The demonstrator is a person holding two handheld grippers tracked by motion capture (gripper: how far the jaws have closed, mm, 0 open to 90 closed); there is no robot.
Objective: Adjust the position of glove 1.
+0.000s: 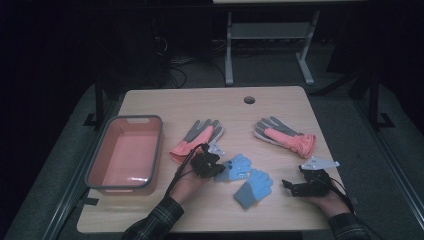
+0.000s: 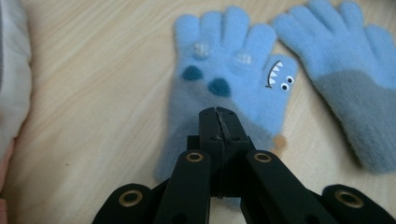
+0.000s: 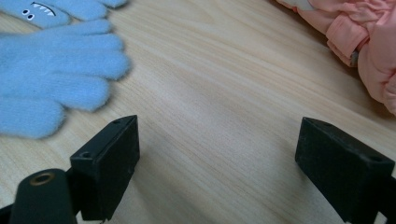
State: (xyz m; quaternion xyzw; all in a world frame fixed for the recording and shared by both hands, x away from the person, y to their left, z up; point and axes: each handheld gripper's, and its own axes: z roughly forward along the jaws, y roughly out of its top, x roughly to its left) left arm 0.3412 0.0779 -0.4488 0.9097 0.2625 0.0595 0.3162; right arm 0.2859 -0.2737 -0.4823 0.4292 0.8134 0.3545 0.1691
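Note:
Two blue gloves lie side by side near the table's front. The one with a monster face (image 2: 233,70) (image 1: 236,167) has its grey cuff under my left gripper (image 2: 218,113) (image 1: 216,168), whose jaws are pressed together on the cuff fabric. The plain blue glove (image 1: 254,187) (image 2: 350,84) (image 3: 56,74) lies to its right. My right gripper (image 3: 217,163) (image 1: 290,186) is open just above bare wood, right of the plain glove. Two pink-and-grey gloves lie farther back, one on the left (image 1: 196,139), one on the right (image 1: 286,136) (image 3: 364,42).
A pink tub with a grey rim (image 1: 95,165) stands at the table's left side. A round cable hole (image 1: 249,99) sits near the far edge. Beyond the table is dark floor with a metal stand (image 1: 270,45).

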